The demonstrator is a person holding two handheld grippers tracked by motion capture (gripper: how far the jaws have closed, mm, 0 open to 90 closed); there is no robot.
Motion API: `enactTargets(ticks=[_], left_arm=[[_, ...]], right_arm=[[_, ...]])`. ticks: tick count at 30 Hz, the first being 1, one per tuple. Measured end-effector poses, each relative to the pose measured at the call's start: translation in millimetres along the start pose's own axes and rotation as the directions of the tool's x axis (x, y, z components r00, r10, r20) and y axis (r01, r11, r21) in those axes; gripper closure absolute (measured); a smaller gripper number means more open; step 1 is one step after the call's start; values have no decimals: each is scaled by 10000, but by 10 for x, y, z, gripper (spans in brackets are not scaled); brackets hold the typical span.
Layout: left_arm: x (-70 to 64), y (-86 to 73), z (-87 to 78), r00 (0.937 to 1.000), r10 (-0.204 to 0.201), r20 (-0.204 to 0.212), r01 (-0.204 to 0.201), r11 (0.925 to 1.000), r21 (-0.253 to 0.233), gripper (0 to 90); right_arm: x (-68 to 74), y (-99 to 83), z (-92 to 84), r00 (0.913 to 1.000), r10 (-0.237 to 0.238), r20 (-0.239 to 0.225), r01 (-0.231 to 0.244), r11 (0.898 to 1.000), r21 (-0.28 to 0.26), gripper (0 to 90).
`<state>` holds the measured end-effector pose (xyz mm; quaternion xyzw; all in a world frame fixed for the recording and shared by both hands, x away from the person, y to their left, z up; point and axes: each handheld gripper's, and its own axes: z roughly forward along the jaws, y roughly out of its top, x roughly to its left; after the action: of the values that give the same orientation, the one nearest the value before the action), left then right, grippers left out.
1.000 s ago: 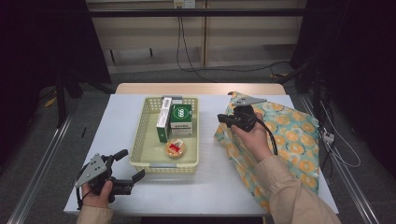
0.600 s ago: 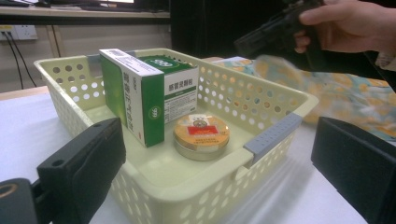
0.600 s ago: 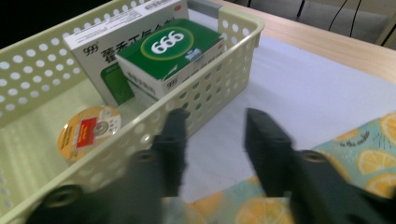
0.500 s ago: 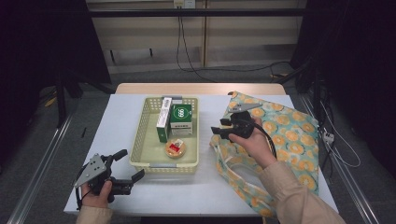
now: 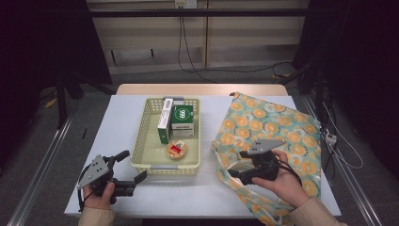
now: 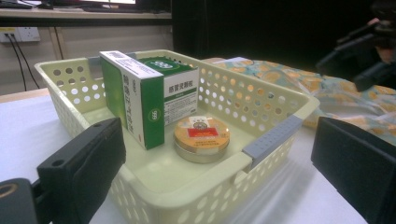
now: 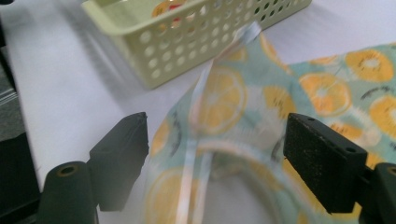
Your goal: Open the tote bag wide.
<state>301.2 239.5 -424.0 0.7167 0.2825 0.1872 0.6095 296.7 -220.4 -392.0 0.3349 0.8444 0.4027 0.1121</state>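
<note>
The white surface (image 5: 122, 117) fills the middle of the high view. On its right half lies the bag (image 5: 282, 127), printed with orange slices, its opening at lower centre-right. The right hand-held gripper (image 5: 244, 165) hovers just over that opening, jaws apart after just widening, the bag's rim between them but unpinched. The basket (image 5: 141, 150) sits centre-left, holding boxes (image 5: 181, 120) and a tin (image 5: 177, 149). The left hand-held gripper (image 5: 134, 167), lower left, stands wide apart, empty, near the basket's corner.
</note>
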Motion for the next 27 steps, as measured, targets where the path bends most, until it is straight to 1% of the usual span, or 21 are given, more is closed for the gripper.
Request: enactTargets(ticks=[1,2,3,5,6,7,9,12,13,14,15,17,19,20,21,22,23,24,25,26,27], left_arm=[[2,-2,-3,10000,-35,-5,35,10000,-10,27],[7,-2,-8,10000,-19,-27,19,10000,-5,27],[7,-2,-9,10000,-46,-49,46,10000,-14,27],[7,0,-13,10000,-73,-49,73,10000,-28,27],[6,2,-13,10000,-63,-48,63,10000,-36,27],[3,2,-9,10000,-80,-52,79,10000,-31,27],[2,0,0,10000,-38,-24,38,10000,-11,27],[-1,1,6,10000,5,-49,-5,10000,33,27],[-1,2,5,10000,13,-48,-13,10000,24,27],[0,2,3,10000,9,-46,-8,10000,30,27],[3,1,2,10000,6,-44,-6,10000,22,27],[8,-3,2,10000,-9,-58,9,10000,36,27],[8,-5,2,10000,-26,-58,26,10000,47,27],[6,-3,1,10000,-24,-63,24,10000,52,27],[7,0,1,10000,10,-66,-10,10000,52,27],[6,1,0,10000,12,-62,-12,10000,36,27],[5,2,1,10000,6,-60,-6,10000,36,27],[5,2,3,10000,17,-76,-16,10000,46,27],[4,0,4,10000,4,-77,-3,10000,52,27],[3,-1,6,10000,-14,-81,14,10000,50,27],[2,-2,8,10000,4,-83,-4,10000,51,27]], right_arm=[[38,-119,-49,9999,97,49,-97,9999,-27,232],[54,-177,-69,10000,38,78,-38,10000,59,239],[54,-177,-69,10000,38,78,-38,10000,59,239],[81,-290,-103,9999,-2,161,-1,9998,189,247],[96,-342,-117,9999,-13,150,9,9996,268,270],[133,-433,-129,9998,-70,167,63,9991,417,284],[151,-469,-134,9998,-141,154,133,9987,500,308],[235,-583,-141,9996,-282,-94,287,9978,597,392],[235,-583,-141,9996,-282,-94,287,9978,597,392],[258,-646,-135,9995,-307,-74,312,9968,740,402],[258,-646,-135,9995,-307,-74,312,9968,740,402],[271,-744,-109,9995,-287,-151,299,9959,854,440],[277,-803,-85,9994,-356,-23,356,9939,1042,462],[277,-803,-85,9994,-356,-23,356,9939,1042,462],[287,-845,-73,9984,-573,12,569,9933,1003,499],[295,-853,-74,9984,-565,27,560,9941,929,534],[295,-853,-74,9984,-565,27,560,9941,929,534],[299,-857,-80,9978,-661,-12,659,9939,889,653],[315,-851,-88,9957,-863,-336,891,9919,905,820],[315,-851,-88,9957,-863,-336,891,9919,905,820],[332,-836,-83,9945,-1003,-290,1027,9899,982,875]])
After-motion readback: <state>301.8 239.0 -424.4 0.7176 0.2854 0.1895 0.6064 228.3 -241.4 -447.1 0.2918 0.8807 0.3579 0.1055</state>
